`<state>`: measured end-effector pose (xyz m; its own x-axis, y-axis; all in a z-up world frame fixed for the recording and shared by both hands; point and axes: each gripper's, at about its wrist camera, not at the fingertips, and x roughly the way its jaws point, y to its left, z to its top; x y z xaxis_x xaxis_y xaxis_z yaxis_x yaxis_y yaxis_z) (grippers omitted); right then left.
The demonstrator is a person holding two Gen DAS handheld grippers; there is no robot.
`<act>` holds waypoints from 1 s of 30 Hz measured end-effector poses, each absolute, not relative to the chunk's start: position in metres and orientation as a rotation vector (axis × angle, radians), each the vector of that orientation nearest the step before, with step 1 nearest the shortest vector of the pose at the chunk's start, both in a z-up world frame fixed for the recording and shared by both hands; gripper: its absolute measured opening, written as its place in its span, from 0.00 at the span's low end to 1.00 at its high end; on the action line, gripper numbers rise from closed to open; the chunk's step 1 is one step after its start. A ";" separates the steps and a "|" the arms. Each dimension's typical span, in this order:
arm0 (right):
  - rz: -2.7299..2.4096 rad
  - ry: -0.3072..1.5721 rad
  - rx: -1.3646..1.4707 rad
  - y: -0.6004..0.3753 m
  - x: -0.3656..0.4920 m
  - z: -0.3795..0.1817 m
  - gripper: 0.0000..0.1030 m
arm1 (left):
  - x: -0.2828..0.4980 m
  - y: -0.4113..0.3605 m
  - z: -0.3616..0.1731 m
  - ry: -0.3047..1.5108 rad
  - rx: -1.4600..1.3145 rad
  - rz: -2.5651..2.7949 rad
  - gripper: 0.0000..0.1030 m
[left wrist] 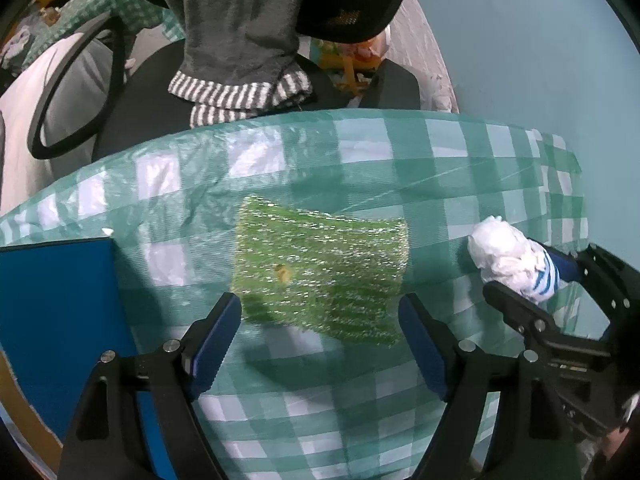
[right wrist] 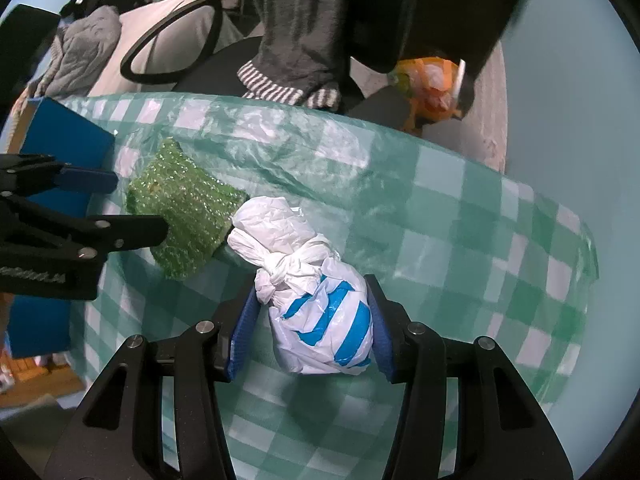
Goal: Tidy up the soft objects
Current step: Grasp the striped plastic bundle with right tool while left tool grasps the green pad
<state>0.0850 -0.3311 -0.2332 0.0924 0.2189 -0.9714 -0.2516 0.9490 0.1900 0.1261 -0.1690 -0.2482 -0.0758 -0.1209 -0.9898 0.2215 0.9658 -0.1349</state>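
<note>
Left wrist view: table under a green-and-white checked plastic cloth (left wrist: 440,148) fills most of the frame. Blue box (left wrist: 56,320) sits at its left edge. Beyond the far edge, a black chair (left wrist: 132,96) with a grey towel with striped hem (left wrist: 240,40) draped over it.

Green sparkly sponge (left wrist: 320,268) lies flat on the cloth, near centre. Left gripper (left wrist: 320,332) points down over it, jaws spread wide, one blue pad at each near corner of the sponge; pads do not press it. Sponge is not held.

Right wrist view: knotted plastic bag, white with blue stripes (right wrist: 320,312), sits between the blue pads of the right gripper (right wrist: 312,332). The right pad lies against the striped bulge; at the left pad a narrow gap seems to show, so contact on that side is uncertain. Jaws are partly closed around the bag. The knot and crumpled white top stick out ahead of the fingertips, just beside the sponge (right wrist: 184,216). Whether the bag rests on the cloth or is lifted: cannot tell.

The bag (left wrist: 512,260) appears at right in the left wrist view, in the right gripper (left wrist: 532,280).
</note>
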 end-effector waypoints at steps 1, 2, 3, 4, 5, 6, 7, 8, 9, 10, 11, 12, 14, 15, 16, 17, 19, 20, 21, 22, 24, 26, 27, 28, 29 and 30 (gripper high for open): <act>0.343 1.438 -0.017 -0.332 0.084 -0.233 0.49 | 0.126 -0.171 -0.250 1.625 0.079 -0.283 0.80; 0.335 1.439 -0.003 -0.334 0.083 -0.233 0.49 | 0.127 -0.172 -0.252 1.627 0.084 -0.281 0.80; 0.329 1.439 0.007 -0.336 0.081 -0.233 0.49 | 0.127 -0.175 -0.254 1.631 0.091 -0.280 0.80; 0.324 1.439 0.017 -0.337 0.079 -0.232 0.49 | 0.127 -0.176 -0.256 1.634 0.097 -0.279 0.80; 0.320 1.439 0.025 -0.339 0.077 -0.231 0.49 | 0.128 -0.178 -0.259 1.638 0.105 -0.275 0.80; 0.318 1.438 0.029 -0.339 0.076 -0.231 0.49 | 0.127 -0.179 -0.261 1.639 0.113 -0.271 0.80; 0.317 1.438 0.030 -0.340 0.074 -0.230 0.49 | 0.127 -0.180 -0.262 1.639 0.120 -0.267 0.80; 0.315 1.437 0.031 -0.341 0.072 -0.229 0.49 | 0.127 -0.181 -0.264 1.640 0.126 -0.265 0.80; 0.312 1.436 0.034 -0.343 0.071 -0.229 0.49 | 0.127 -0.181 -0.266 1.645 0.133 -0.262 0.80; 0.309 1.435 0.039 -0.344 0.070 -0.228 0.49 | 0.127 -0.182 -0.268 1.648 0.137 -0.261 0.80; 0.307 1.433 0.042 -0.345 0.070 -0.228 0.49 | 0.127 -0.182 -0.270 1.649 0.142 -0.258 0.80; 0.304 1.432 0.044 -0.346 0.069 -0.227 0.49 | 0.127 -0.183 -0.271 1.646 0.151 -0.254 0.80; 0.303 1.428 0.048 -0.346 0.068 -0.226 0.49 | 0.127 -0.184 -0.272 1.637 0.169 -0.250 0.80; 0.302 1.427 0.048 -0.347 0.067 -0.226 0.49 | 0.126 -0.186 -0.272 1.629 0.177 -0.252 0.80; 0.301 1.426 0.048 -0.347 0.067 -0.225 0.49 | 0.125 -0.187 -0.272 1.620 0.188 -0.254 0.80; 0.301 1.426 0.049 -0.347 0.066 -0.225 0.49 | 0.124 -0.188 -0.272 1.610 0.205 -0.256 0.80; 0.298 1.425 0.050 -0.347 0.065 -0.226 0.49 | 0.123 -0.190 -0.272 1.595 0.233 -0.259 0.80; 0.295 1.426 0.052 -0.347 0.065 -0.226 0.49 | 0.122 -0.191 -0.272 1.585 0.245 -0.260 0.76; 0.292 1.427 0.054 -0.348 0.065 -0.226 0.49 | 0.120 -0.192 -0.272 1.573 0.259 -0.262 0.73; 0.291 1.427 0.057 -0.348 0.064 -0.226 0.49 | 0.119 -0.192 -0.271 1.564 0.263 -0.268 0.71; 0.289 1.429 0.062 -0.349 0.064 -0.227 0.49 | 0.119 -0.192 -0.269 1.552 0.266 -0.272 0.62; 0.289 1.428 0.063 -0.349 0.063 -0.226 0.49 | 0.120 -0.192 -0.269 1.547 0.269 -0.273 0.56; 0.289 1.427 0.063 -0.349 0.063 -0.226 0.49 | 0.120 -0.192 -0.268 1.544 0.269 -0.271 0.50; 0.290 1.428 0.063 -0.349 0.063 -0.226 0.49 | 0.120 -0.191 -0.267 1.542 0.271 -0.269 0.47; 0.288 1.428 0.064 -0.350 0.063 -0.226 0.49 | 0.120 -0.191 -0.266 1.540 0.273 -0.268 0.38; 0.288 1.426 0.065 -0.350 0.062 -0.225 0.49 | 0.120 -0.192 -0.266 1.537 0.278 -0.267 0.28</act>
